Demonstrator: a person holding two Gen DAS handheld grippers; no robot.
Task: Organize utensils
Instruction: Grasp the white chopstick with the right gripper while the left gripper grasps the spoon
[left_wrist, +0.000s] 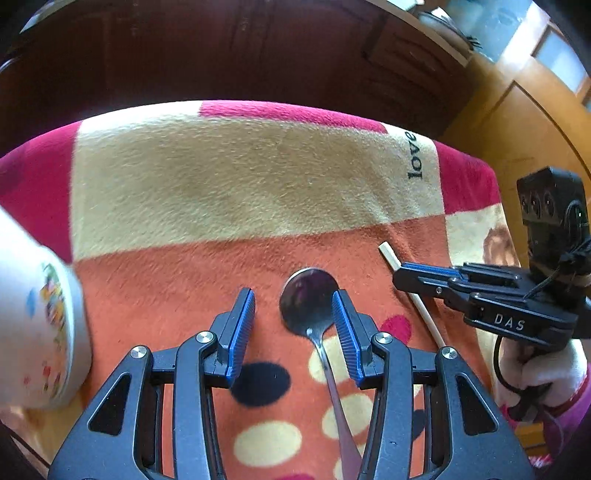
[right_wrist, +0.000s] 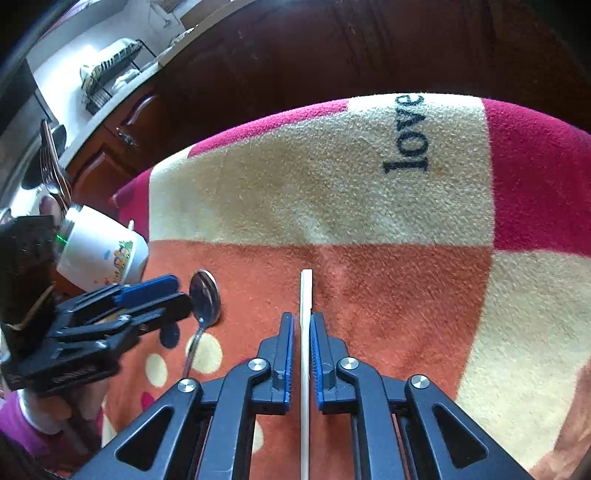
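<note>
spoon and chopstick on the blanket
my left gripper gapes wide around the spoon mid-frame; right gripper nearly closed beside the chopstick, grip unclear.

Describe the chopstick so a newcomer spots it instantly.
Find the orange patch of the blanket, below the word "love". The chopstick lies there between the right gripper fingers: pale, thin, straight, unlike the shiny round-bowled spoon left of it.

Red-beige-orange patchwork blanket — silver spoon, white mug

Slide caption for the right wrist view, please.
Right gripper straddles a chopstick on the blanket; left gripper nears the spoon.
</note>
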